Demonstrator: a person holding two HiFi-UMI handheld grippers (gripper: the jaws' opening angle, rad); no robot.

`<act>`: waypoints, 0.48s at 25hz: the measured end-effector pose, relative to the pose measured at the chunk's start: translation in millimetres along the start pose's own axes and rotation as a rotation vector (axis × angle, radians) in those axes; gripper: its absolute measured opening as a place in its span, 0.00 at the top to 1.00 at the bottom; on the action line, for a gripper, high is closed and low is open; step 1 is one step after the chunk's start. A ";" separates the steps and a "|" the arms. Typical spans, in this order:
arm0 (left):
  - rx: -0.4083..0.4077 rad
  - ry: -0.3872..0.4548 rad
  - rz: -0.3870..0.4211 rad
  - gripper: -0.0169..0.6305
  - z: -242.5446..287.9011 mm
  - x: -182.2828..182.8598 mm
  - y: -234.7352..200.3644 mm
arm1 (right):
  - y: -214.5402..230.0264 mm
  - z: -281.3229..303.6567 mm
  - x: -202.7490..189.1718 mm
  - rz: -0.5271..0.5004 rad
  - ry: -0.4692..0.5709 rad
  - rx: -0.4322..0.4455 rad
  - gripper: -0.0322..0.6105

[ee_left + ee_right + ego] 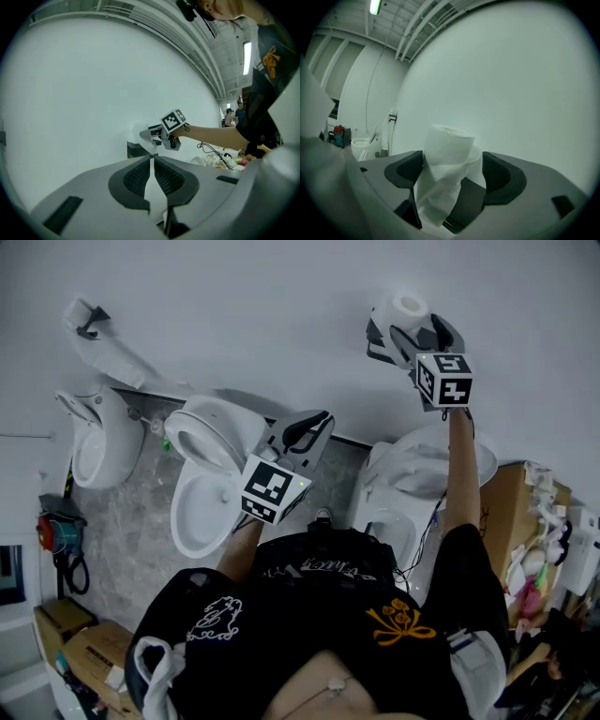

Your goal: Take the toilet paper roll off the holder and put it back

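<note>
The white toilet paper roll (408,307) stands upright against the white wall, a loose tail hanging down its front (447,154). It sits on a dark holder (466,201), also seen as a dark block (135,149) in the left gripper view. My right gripper (409,332) (452,169) is raised at the wall, its jaws spread wide on either side of the roll. From the side it shows with its marker cube (157,136). My left gripper (312,420) (153,161) hangs lower in front of my body, shut on nothing.
Below stand a white toilet with its lid up (202,474), another white fixture (89,437) at the left and a third toilet (412,474) under my right arm. Cardboard boxes (75,643) and a red tool (56,531) sit at the left; clutter (544,559) fills the right.
</note>
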State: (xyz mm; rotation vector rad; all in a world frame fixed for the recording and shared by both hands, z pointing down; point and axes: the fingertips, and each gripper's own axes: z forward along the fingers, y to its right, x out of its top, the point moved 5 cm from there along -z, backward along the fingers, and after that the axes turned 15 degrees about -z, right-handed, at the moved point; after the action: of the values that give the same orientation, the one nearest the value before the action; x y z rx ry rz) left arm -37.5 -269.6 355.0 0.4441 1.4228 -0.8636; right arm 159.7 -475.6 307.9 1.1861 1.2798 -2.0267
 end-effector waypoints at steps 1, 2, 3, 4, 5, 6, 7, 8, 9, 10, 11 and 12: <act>0.002 -0.002 0.000 0.91 -0.4 -0.3 -1.0 | 0.1 3.8 -1.9 0.002 -0.013 0.007 0.33; 0.005 -0.004 0.000 0.91 -0.9 -0.7 -2.1 | -0.4 7.1 -3.4 0.003 -0.024 0.015 0.33; 0.007 -0.006 -0.002 0.91 -1.5 -1.4 -3.2 | -1.5 10.0 -4.5 0.002 -0.033 0.026 0.32; 0.011 -0.008 -0.003 0.91 -2.1 -1.9 -4.2 | -2.7 12.6 -5.1 0.001 -0.039 0.037 0.32; 0.014 -0.011 -0.003 0.91 -2.7 -2.3 -5.1 | -3.8 14.7 -5.4 -0.001 -0.046 0.045 0.32; 0.017 -0.013 -0.002 0.91 -3.4 -2.5 -5.6 | -4.6 15.9 -5.5 -0.005 -0.052 0.050 0.32; 0.018 -0.015 -0.002 0.91 -4.1 -2.6 -5.8 | -5.2 16.3 -5.4 -0.010 -0.057 0.051 0.33; 0.019 -0.016 -0.002 0.91 -4.5 -2.6 -5.9 | -5.8 16.1 -5.3 -0.017 -0.061 0.050 0.32; 0.019 -0.018 -0.001 0.91 -4.9 -2.6 -6.1 | -6.6 15.9 -5.0 -0.027 -0.062 0.049 0.33; 0.018 -0.020 0.000 0.91 -5.2 -2.6 -6.5 | -7.8 16.0 -4.6 -0.037 -0.062 0.050 0.35; 0.018 -0.023 0.001 0.91 -5.5 -2.8 -7.0 | -9.3 16.3 -4.1 -0.047 -0.062 0.053 0.37; 0.018 -0.025 0.002 0.91 -5.9 -3.0 -7.1 | -10.7 16.6 -3.4 -0.054 -0.063 0.057 0.39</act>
State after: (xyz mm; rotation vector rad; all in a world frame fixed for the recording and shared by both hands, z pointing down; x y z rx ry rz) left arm -46.5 -269.1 358.6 0.4474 1.3926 -0.8782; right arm 146.5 -485.6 319.2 1.1149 1.2442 -2.1349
